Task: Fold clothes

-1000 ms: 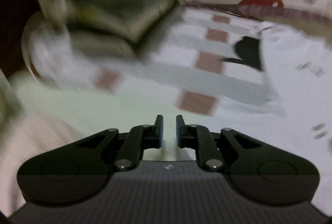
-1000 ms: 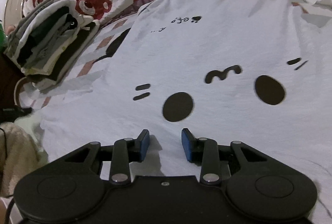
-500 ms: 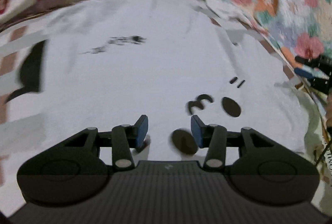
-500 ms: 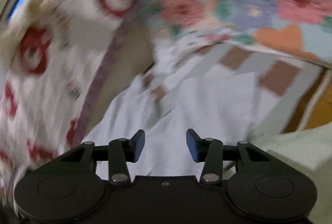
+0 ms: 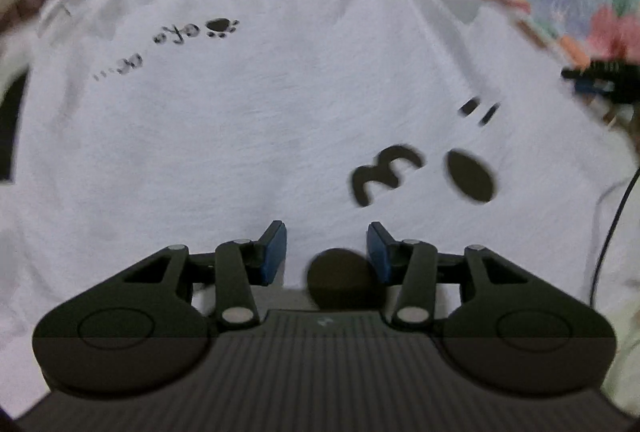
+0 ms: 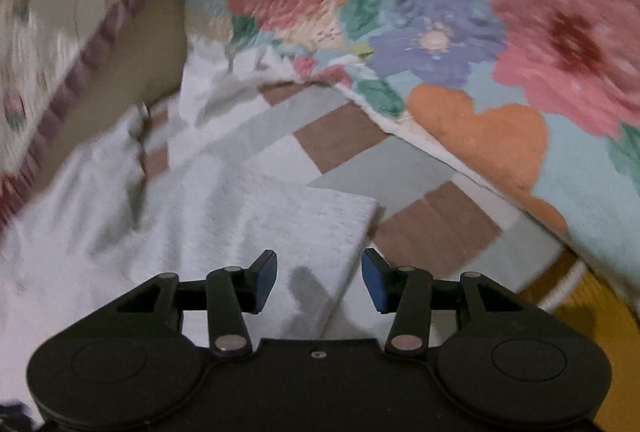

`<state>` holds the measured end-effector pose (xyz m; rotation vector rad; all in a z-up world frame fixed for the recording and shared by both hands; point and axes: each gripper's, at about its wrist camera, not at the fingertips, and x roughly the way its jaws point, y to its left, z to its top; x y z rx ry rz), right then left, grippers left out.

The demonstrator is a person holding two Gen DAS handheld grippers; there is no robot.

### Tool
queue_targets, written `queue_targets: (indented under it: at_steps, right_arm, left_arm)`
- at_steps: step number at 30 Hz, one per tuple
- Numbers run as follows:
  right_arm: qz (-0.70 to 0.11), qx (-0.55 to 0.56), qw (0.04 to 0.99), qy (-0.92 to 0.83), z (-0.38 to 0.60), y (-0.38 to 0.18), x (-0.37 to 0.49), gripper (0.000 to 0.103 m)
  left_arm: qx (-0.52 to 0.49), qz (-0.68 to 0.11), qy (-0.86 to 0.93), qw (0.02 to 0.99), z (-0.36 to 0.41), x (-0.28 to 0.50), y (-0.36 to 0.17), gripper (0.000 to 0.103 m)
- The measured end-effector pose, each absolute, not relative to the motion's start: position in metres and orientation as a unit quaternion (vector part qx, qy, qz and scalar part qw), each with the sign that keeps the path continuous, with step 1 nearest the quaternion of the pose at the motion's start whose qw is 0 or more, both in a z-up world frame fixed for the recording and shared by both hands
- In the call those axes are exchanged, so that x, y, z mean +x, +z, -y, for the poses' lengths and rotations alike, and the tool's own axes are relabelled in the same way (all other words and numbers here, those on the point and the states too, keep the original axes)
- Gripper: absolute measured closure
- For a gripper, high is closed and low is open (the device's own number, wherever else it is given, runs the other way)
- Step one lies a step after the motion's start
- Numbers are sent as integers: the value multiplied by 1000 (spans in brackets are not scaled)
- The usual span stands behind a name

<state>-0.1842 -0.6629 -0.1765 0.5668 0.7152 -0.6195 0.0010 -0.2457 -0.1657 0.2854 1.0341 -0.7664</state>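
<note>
Your left gripper [image 5: 327, 252]: jaws spread wide, blue pads [image 5: 274, 252] clear of everything, nothing held; it hovers over the lower part of the white T-shirt [image 5: 240, 120], with a black oval of the print [image 5: 338, 278] showing between the pads. Your right gripper [image 6: 319, 280]: jaws likewise wide apart, nothing gripped; it sits over the shirt's sleeve [image 6: 296, 220], whose straight hem edge runs down between the two pads. White T-shirt: lies spread flat, print side up, on a checked bedsheet [image 6: 344, 148] of grey, brown and white squares. Print on the shirt: a cartoon face, with a curly mouth mark [image 5: 384, 178], a second black oval [image 5: 472, 178] and two short dashes [image 5: 480, 110]. Small black lettering with a paw mark [image 5: 192, 32] sits farther up the shirt; blurred, not readable. Floral blanket [image 6: 500, 32]: pink, orange and purple flowers, bordering the sheet beside the sleeve. Quilt with red figures [image 6: 60, 32]: at the far edge, blurred. A thin black cable [image 5: 612, 228] runs along the left view's right edge.
</note>
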Motion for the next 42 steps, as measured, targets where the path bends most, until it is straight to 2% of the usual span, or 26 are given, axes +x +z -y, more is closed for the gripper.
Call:
queue_targets:
  at_steps: [2,3,4,5,9,12,14,19,21,22,24,25,27,30,34,37,42]
  right_arm:
    - [-334,230,861,-306,656,-181,-175,48]
    - [-333,220,865,-305,653,-181,-172,55]
    - [-323,226,874,-283,652,-182,-172,67]
    - [-314,231,883,-263,651,-182,-172,103]
    - [-258,206,898,-291,645,-152,-189,101]
    - [-181,198,897,-352,647,-114,-231,101]
    - [-192,189,889,-370,655,-111,-246,102]
    - [-281,157,855,-408,663,-138,-243,101]
    - [-281,175,842,-426,659,-135,-251,89]
    - [-267,194,843,-425,654,-129,-259,89]
    - [-242,227,852,-405,637,-118,-274,60]
    - [-229,246,858,-389,628,-113,-282,58]
    - [-209,295,885,-294,603,-107,-298,59]
    - [-234,335,893,-190,563,-113,-308,60]
    - [-279,363,876,-150,516,-136,-321,59]
    - [-299,384,864,-126,486,-155,-329,58]
    - [-289,428,850,-101,459,-179,-320,58]
  left_arm:
    - [142,-473,-357,793,245,-1,-165,58]
    - [147,-470,-357,794,245,-2,-165,58]
    - [149,-468,-357,795,245,-2,-165,58]
    - [146,-468,-358,795,244,-1,-165,58]
    - [141,-474,-358,792,238,0,-165,58]
    - [151,-474,-363,788,229,-5,-166,58]
    - [154,-474,-366,786,223,-9,-166,57]
    - [157,-491,-367,774,213,-14,-164,57]
    - [152,-506,-364,767,207,-15,-161,55]
    - [142,-514,-362,765,201,-15,-159,54]
    - [115,-524,-359,764,188,-16,-155,53]
    - [103,-524,-362,764,180,-17,-152,53]
    - [83,-522,-368,765,165,-20,-146,51]
    - [96,-516,-356,773,149,-29,-141,50]
    - [114,-521,-288,796,120,-35,-142,50]
    - [164,-475,-169,848,96,-40,-148,46]
    - [76,-500,-153,849,61,-30,-153,45]
